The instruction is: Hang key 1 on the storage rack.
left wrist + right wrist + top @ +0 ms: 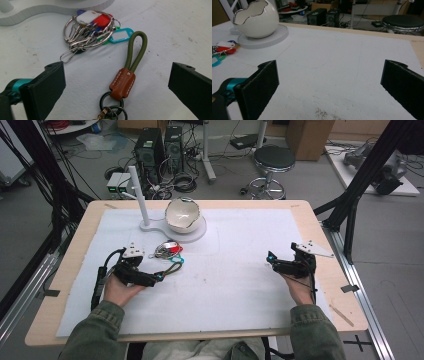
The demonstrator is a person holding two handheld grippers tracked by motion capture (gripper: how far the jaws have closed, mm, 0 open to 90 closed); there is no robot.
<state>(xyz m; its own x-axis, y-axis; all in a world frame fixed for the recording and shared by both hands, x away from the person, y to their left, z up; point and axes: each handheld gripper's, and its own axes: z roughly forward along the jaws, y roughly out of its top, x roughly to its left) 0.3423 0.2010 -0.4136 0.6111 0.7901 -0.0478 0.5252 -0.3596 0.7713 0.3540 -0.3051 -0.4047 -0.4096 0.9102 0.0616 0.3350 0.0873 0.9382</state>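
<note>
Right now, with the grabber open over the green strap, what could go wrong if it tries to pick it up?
1. The left gripper is open around the green strap. The strap is thin and lies flat, so the jaws might close above it and miss.
2. The key bunch lies close by, and one loose clip sits beside the jaw, so it could get snagged and dragged towards the eggshell bowl.

Robotics or data-collection lab, not a home. Wooden table [320, 227] covered by a white mat [240, 265], set inside a black metal frame [367, 167] with rails along the floor. Far left behind the table: two black computer towers [159, 147] amid loose tangled cables [182, 182] on bare grey floor. Far centre: a round black stool [273, 159] on a chrome base. Far right: cardboard boxes [310, 137] and equipment on a white board [385, 170].
</note>
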